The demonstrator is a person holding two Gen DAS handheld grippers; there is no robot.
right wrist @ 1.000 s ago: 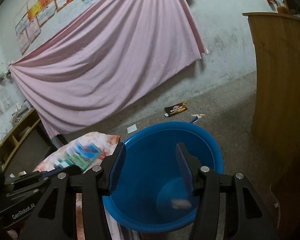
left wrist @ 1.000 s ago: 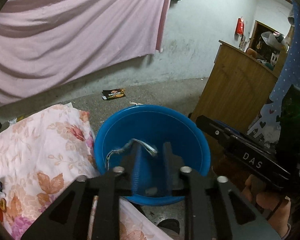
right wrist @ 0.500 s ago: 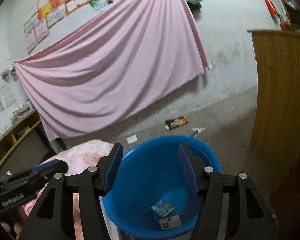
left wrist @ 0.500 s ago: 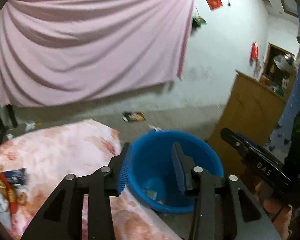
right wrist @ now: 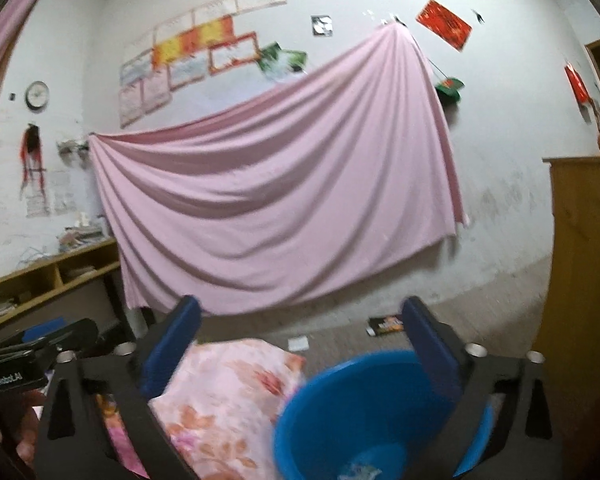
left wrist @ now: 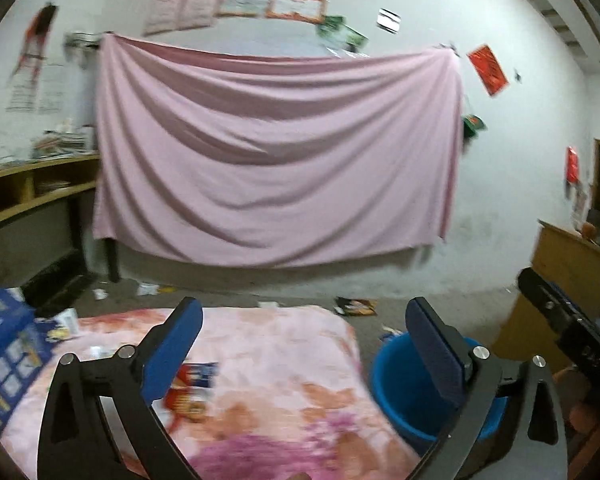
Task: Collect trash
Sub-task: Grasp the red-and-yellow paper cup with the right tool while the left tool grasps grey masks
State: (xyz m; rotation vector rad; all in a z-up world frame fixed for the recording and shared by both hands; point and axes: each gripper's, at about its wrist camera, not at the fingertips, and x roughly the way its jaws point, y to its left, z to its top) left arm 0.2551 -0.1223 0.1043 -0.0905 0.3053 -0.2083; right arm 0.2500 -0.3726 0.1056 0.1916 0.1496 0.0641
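My left gripper (left wrist: 304, 320) is high over the floral cloth (left wrist: 260, 360), its jaws opening wide with nothing between them. A red and blue wrapper (left wrist: 192, 384) lies on the cloth just below its left finger. The blue basin (left wrist: 396, 384) stands on the floor to the right, partly behind the right finger. My right gripper (right wrist: 304, 320) hangs above the basin (right wrist: 360, 408), jaws also opening and empty. Some trash (right wrist: 356, 470) lies at the basin's bottom. Each gripper shows at the edge of the other's view: the right gripper (left wrist: 560, 320) and the left gripper (right wrist: 32, 356).
A blue box (left wrist: 4, 360) sits at the cloth's left end. A black wrapper (right wrist: 386, 325) and white paper scraps (right wrist: 299, 343) lie on the floor by the pink sheet (right wrist: 280, 200). A wooden cabinet (right wrist: 580, 280) stands at the right, shelves (left wrist: 20, 196) at the left.
Both grippers have risen away from the basin and their jaws have spread wide. The pieces they held now lie in the basin. The left view has swung left over the cloth.
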